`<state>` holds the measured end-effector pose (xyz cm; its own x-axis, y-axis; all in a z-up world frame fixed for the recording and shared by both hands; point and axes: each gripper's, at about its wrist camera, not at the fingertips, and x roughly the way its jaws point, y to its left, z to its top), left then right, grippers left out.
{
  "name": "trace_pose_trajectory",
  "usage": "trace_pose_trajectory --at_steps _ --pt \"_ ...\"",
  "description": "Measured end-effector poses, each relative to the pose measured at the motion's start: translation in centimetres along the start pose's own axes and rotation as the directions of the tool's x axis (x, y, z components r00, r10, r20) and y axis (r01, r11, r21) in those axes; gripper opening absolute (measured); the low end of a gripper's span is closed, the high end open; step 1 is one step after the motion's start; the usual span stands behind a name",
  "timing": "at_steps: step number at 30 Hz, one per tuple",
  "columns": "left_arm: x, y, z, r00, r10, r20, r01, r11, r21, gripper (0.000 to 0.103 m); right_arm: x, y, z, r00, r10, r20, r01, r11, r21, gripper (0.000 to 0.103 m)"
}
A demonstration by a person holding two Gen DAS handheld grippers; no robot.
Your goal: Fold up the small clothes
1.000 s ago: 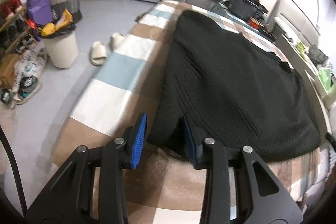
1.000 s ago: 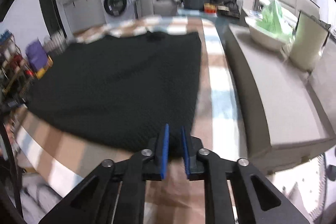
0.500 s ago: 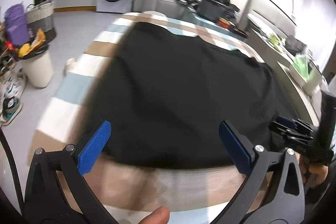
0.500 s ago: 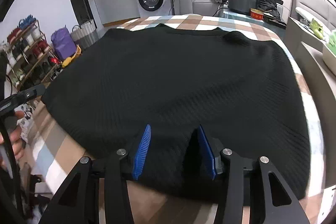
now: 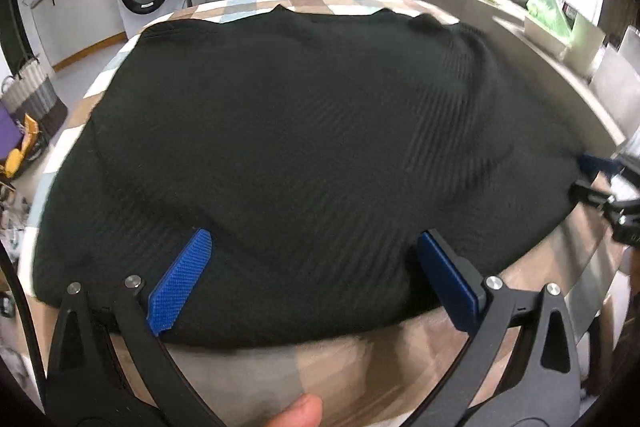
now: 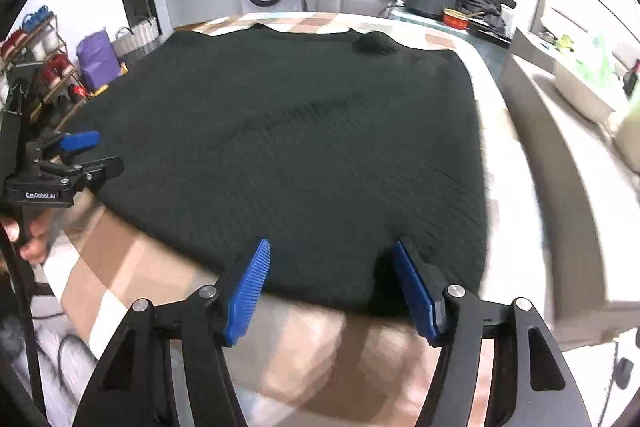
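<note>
Sweater (image 5: 304,155), black knit, lay spread flat across the checked table (image 5: 332,375), hem along the near edge, neckline toward the far edge, a small bump of fabric (image 6: 374,43) near the far right corner. Left gripper (image 5: 312,283) hovered over the hem near the near edge, jaws spread as wide as they go, nothing pinched, cloth merely lying under the gap. Right gripper (image 6: 332,287) sat over the hem toward the near right corner, jaws just been opening, hem between them but pads off the cloth. Fingertip (image 5: 298,413) showed at the bottom of the left view.

Judged as the regrasp before a fold, no fold made yet. To do well: needed both grippers moved to matching points on one edge, pads lowered to table level, only the top layers caught, not the tablecloth. Needed equal lift on both sides so the knit did not skew. Worth flattening the bump first. Risk: loose knit sagging or slipping from a shallow pinch.
</note>
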<state>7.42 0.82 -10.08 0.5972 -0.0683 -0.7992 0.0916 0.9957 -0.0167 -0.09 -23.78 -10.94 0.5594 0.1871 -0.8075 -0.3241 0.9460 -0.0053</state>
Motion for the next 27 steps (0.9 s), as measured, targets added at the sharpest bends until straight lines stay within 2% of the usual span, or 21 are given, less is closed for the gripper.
trace_pose_trajectory --at_steps 2,4,7,9,11,14,15,16,17,18,21,23,24,27 --pt "0.0 0.2 -0.6 0.998 0.057 -0.034 -0.056 0.998 0.027 0.103 -0.6 -0.1 -0.2 0.998 -0.057 -0.003 0.057 0.998 -0.031 0.065" --pt "-0.6 1.4 -1.1 0.998 0.045 -0.045 -0.045 0.999 -0.019 0.103 -1.4 -0.1 -0.3 0.997 -0.082 0.009 0.082 0.996 -0.024 0.065" --pt "-2.1 4.6 -1.8 0.999 0.033 -0.027 -0.037 0.988 -0.15 0.102 -1.9 -0.9 0.1 0.999 -0.042 0.035 0.041 0.999 0.028 0.066" --pt "-3.1 7.6 -1.5 0.999 0.035 0.01 -0.031 0.963 -0.267 0.102 -2.1 -1.1 0.3 0.999 -0.028 0.044 0.025 0.998 0.051 0.066" --pt "-4.2 10.7 -1.4 0.998 0.052 0.045 -0.029 0.91 -0.414 0.102 -2.0 -1.3 0.6 0.999 -0.015 0.047 0.012 0.998 0.067 0.066" --pt "-5.6 14.5 -2.5 0.996 0.052 0.073 0.002 0.8 -0.599 0.101 -2.2 -1.5 1.0 0.999 -0.004 0.054 -0.001 0.996 0.093 0.066" --pt "-5.9 15.5 -3.0 0.996 0.043 0.082 0.02 0.766 -0.642 0.096 -2.5 -1.7 1.0 0.998 0.005 0.06 -0.011 0.995 0.1 0.066" --pt "-6.1 16.4 -3.6 0.996 0.025 0.088 0.041 0.737 -0.675 0.088 -2.5 -1.5 1.0 0.998 0.004 0.064 -0.011 0.994 0.107 0.066" --pt "-6.3 17.2 -4.2 0.996 -0.009 0.093 0.073 0.695 -0.715 0.085 -2.6 -1.4 1.1 0.998 0.004 0.067 -0.011 0.994 0.111 0.066" --pt "-6.4 17.7 -4.7 0.995 -0.027 0.099 0.091 0.675 -0.732 0.082 -2.8 -1.6 1.1 0.997 0.005 0.074 -0.014 0.993 0.121 0.066" --pt "-6.9 18.5 -6.2 0.983 -0.123 0.138 0.185 0.605 -0.775 0.079 -3.2 -1.4 1.3 0.997 0.005 0.083 -0.016 0.991 0.13 0.066" --pt "-6.8 18.8 -6.8 0.965 -0.2 0.172 0.256 0.555 -0.791 0.079 -3.3 -1.4 1.5 0.996 0.008 0.089 -0.019 0.991 0.13 0.066" --pt "-6.6 18.6 -6.9 0.96 -0.224 0.171 0.269 0.545 -0.794 0.079 -3.3 -1.3 1.5 0.996 0.009 0.092 -0.021 0.991 0.129 0.066" --pt "-5.4 18.1 -7.0 0.948 -0.277 0.159 0.291 0.545 -0.786 0.075 -3.2 -1.1 1.5 0.995 0.019 0.096 -0.031 0.991 0.128 0.066"
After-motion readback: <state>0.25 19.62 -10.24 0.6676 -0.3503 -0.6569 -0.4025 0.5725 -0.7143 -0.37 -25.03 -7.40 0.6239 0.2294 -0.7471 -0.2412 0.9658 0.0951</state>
